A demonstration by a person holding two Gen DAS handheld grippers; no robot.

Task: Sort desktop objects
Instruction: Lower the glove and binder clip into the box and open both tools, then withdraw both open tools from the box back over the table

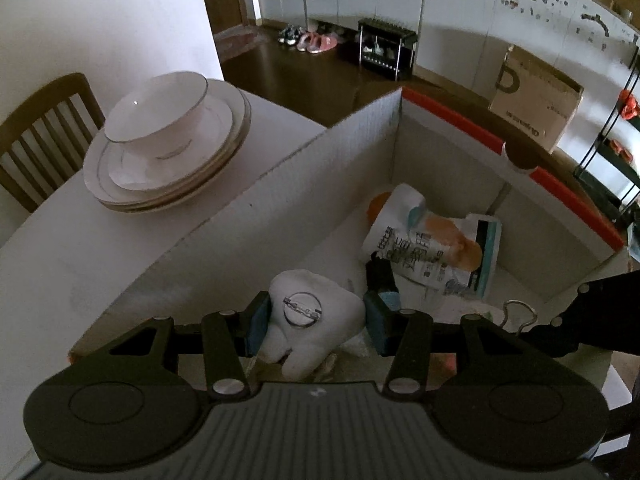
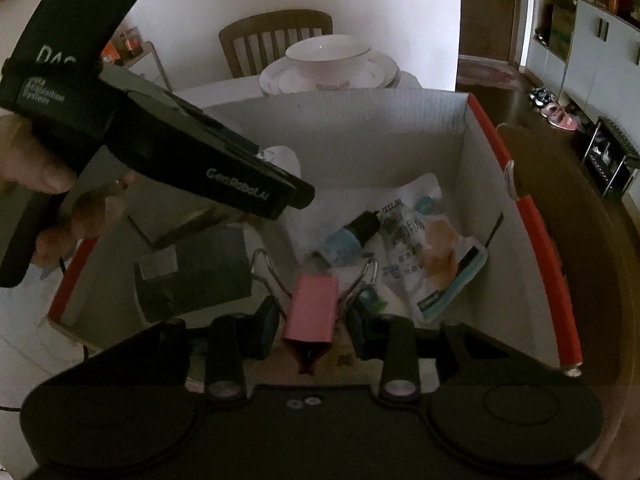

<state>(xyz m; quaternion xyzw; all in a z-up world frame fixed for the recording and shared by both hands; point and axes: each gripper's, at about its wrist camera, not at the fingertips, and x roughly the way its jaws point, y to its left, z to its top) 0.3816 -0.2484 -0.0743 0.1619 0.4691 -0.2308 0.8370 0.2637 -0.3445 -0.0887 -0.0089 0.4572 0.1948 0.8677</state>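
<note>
Over the cardboard box point(image 1: 360, 152), the left gripper point(image 1: 316, 322) grips a plush tooth point(image 1: 312, 320) (badge pinned); the right gripper point(image 2: 312, 326) clamps a pink binder clip point(image 2: 312, 312).

The cardboard box point(image 1: 320, 184) floor lies bare at frame centre; the snack packet point(image 1: 436, 248) crowds its right side.

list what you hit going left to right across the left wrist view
wooden chair → bowl on stacked plates → tooth-shaped plush in the left claw → printed snack bag → cardboard carton on the floor
</note>
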